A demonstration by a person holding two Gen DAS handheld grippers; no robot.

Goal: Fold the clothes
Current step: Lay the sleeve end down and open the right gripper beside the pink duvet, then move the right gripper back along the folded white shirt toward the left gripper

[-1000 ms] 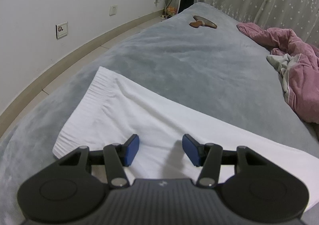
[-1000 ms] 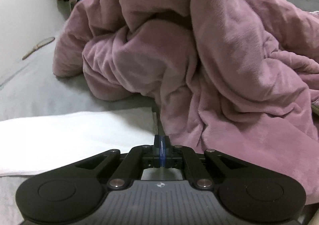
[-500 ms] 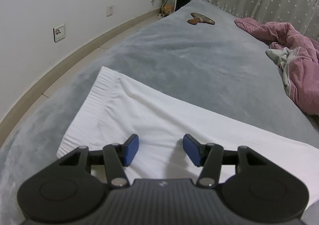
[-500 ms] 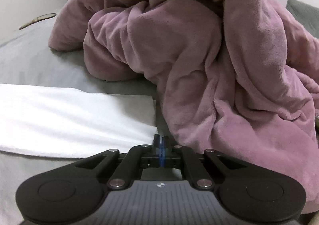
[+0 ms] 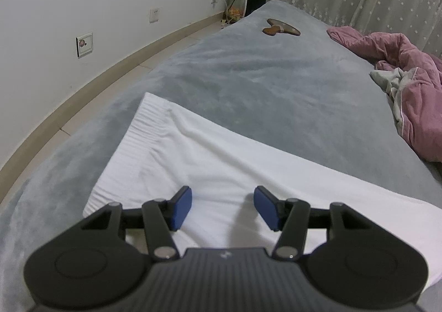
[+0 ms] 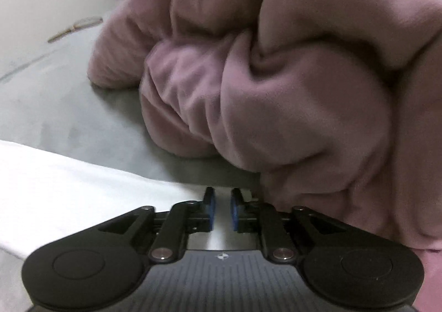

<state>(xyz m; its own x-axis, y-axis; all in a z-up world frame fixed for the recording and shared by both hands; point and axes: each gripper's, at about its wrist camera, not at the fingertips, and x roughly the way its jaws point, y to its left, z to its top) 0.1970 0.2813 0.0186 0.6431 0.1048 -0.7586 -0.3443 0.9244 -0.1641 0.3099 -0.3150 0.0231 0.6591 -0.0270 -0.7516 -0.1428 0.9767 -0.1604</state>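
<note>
Two tongs: both in view, neither pinching anything.
Left tongs (image 5: 222, 208): pads spread wide, hovering low over the white garment (image 5: 221, 173) close to its ribbed waistband end.
Right tongs (image 6: 221, 211): pads slightly parted with a narrow gap, empty, at the garment's other end (image 6: 83, 187).
Garment position: laid out flat as a long strip across the near side of the bed (image 5: 262, 85), ribbed end toward the bed's left edge, other end just beside the pink blanket (image 6: 304, 77).
Stage, judged: long strip suits either a lengthwise fold already made or a smoothing pass; cannot settle which.
Handling note: take both layers at each end, keep edges aligned, lift evenly so thin cloth does not sag.
Risk: right pads may snag the blanket.
Image quality: right view motion-blurred.
</note>
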